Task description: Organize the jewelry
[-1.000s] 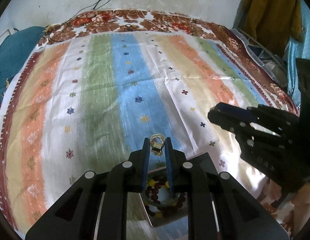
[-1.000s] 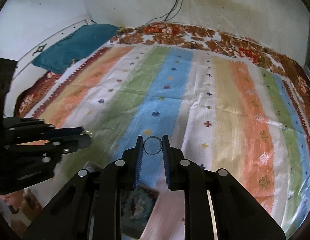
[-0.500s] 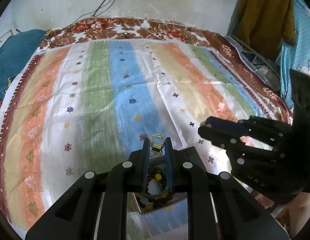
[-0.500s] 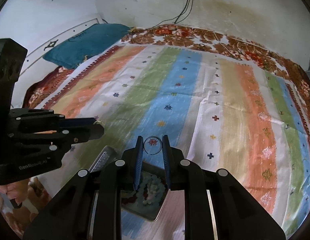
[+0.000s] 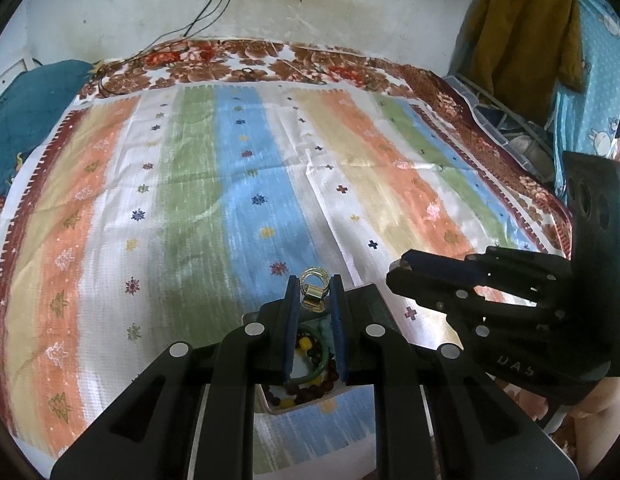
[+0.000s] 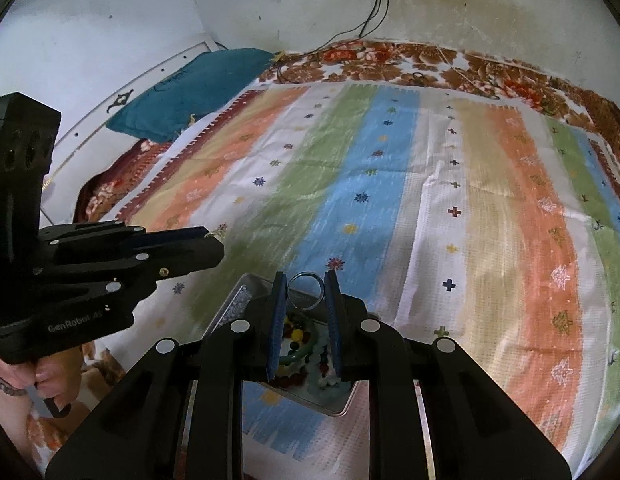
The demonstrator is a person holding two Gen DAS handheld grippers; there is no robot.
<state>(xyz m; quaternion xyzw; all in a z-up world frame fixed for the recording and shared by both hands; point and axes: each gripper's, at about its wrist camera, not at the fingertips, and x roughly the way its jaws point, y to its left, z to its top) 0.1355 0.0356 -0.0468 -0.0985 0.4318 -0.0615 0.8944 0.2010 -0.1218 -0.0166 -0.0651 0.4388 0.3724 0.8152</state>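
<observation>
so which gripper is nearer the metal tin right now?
Too close to call. Left gripper, holding a gold ring, and right gripper, holding a silver ring, both hover over the tin.

Soft daylight is washing over the striped bedspread [image 5: 246, 184], the fisheye is bending the edges into dark corners, and glare is bouncing off the metal tray [image 6: 246, 300] up close.

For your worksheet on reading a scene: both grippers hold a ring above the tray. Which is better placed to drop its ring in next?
Probably the right gripper: its ring hangs over the tray; the left gripper's ring sits beyond the rim.
</observation>
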